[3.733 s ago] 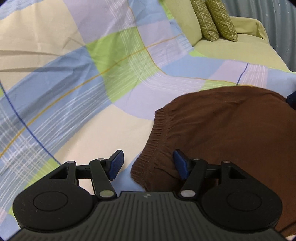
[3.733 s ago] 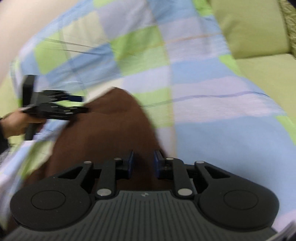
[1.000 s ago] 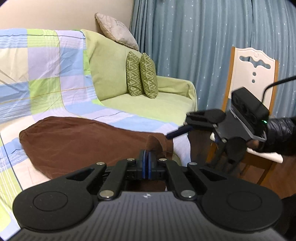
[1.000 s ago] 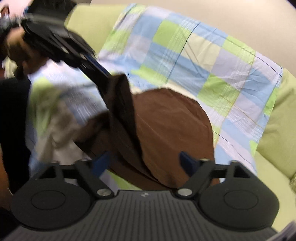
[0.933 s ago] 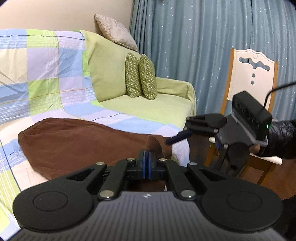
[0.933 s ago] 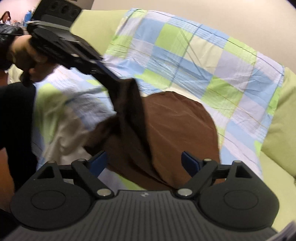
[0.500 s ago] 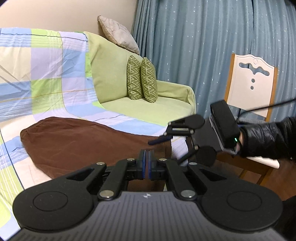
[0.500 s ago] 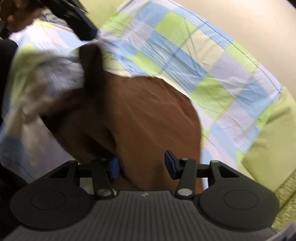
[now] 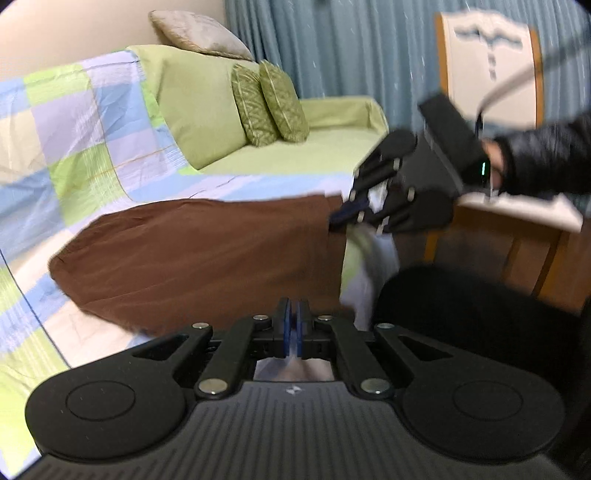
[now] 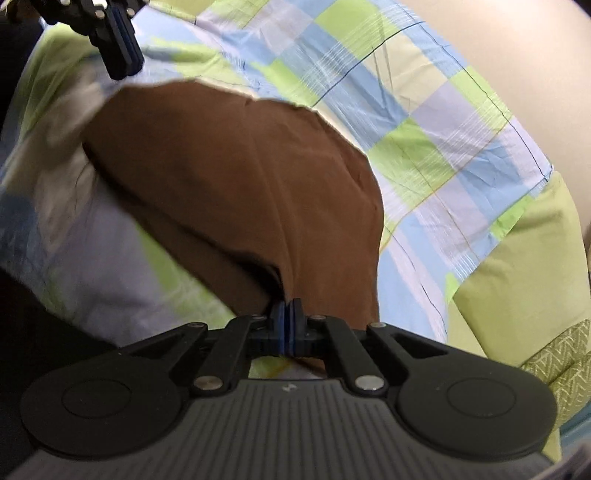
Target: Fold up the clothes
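A brown garment (image 9: 207, 251) lies spread on a checked sheet (image 9: 74, 122) over the sofa. It also shows in the right wrist view (image 10: 240, 177). My left gripper (image 9: 293, 328) is shut at the garment's near edge, seemingly pinching the cloth. In the right wrist view it (image 10: 120, 22) sits at the garment's far corner. My right gripper (image 10: 287, 325) is shut on the garment's other near corner. It shows in the left wrist view (image 9: 351, 210), clamped on the cloth's edge at the sofa's front.
Two green patterned cushions (image 9: 269, 103) and a grey pillow (image 9: 199, 37) sit on the green sofa (image 9: 314, 147). A wooden chair (image 9: 491, 66) stands at the right before blue curtains (image 9: 351, 48). A dark shape (image 9: 461, 306) fills the lower right.
My right gripper has closed from wide open onto the garment's corner. The garment's raised fold has dropped and the cloth now lies stretched flat between both grippers.
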Demonstrator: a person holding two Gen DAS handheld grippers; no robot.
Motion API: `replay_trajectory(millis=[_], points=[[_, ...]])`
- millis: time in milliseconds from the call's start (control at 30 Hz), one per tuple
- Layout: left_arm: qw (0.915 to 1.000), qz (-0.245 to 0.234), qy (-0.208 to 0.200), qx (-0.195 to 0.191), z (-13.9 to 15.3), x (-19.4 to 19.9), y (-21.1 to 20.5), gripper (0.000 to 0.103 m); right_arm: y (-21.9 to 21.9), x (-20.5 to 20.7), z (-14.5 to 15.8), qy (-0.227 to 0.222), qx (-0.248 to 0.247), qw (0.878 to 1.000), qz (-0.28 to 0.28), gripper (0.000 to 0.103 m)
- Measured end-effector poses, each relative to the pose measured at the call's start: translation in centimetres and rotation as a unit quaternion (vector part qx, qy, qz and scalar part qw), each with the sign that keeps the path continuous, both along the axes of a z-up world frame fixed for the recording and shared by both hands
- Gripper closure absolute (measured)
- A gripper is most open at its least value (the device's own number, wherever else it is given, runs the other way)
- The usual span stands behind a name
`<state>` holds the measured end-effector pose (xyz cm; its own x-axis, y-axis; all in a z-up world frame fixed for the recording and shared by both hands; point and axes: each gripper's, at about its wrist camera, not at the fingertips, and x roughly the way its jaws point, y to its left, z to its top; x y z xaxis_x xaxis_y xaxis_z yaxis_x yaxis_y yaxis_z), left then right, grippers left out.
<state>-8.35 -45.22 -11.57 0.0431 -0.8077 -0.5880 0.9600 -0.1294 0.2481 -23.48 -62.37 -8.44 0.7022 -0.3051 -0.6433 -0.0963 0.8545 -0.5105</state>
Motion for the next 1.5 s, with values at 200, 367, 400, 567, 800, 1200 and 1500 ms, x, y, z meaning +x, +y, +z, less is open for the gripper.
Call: replay_trajectory(millis=[200,367,400,567,800,1200,1500], points=[[0.9695,-0.089,-0.228,-0.003,-2.9,-3.6,1.1,0.048,-0.4,-1.3,1.2,-0.025,0.026,0.999,-0.026,0.062],[0.931,-0.127,-0.342,-0.008,-5.9,-5.3,0.5,0.048,-0.9,-1.5,1.4,-0.033,0.053,0.997,-0.044,0.061],[0.9236,-0.132,-0.359,-0.016,-6.4,-5.5,0.3,0.047,-1.1,-1.4,1.3,-0.035,0.057,0.997,-0.046,0.061],[0.8969,-0.155,-0.412,-0.044,-7.9,-6.6,-1.0,0.052,-1.6,-1.5,1.4,-0.045,0.055,0.996,-0.055,0.057],[0.9907,-0.029,-0.118,-0.062,-0.6,-2.3,-3.1,0.097,-1.1,-2.4,1.5,-0.033,0.011,0.999,-0.022,0.04],[0.997,-0.025,-0.037,-0.063,4.4,2.2,0.2,0.098,-0.5,1.3,0.3,-0.035,-0.07,0.994,0.07,0.038],[0.9985,-0.025,-0.04,-0.027,3.1,2.2,0.6,0.098,-0.9,3.0,-0.8,-0.01,-0.098,0.989,0.111,0.085]])
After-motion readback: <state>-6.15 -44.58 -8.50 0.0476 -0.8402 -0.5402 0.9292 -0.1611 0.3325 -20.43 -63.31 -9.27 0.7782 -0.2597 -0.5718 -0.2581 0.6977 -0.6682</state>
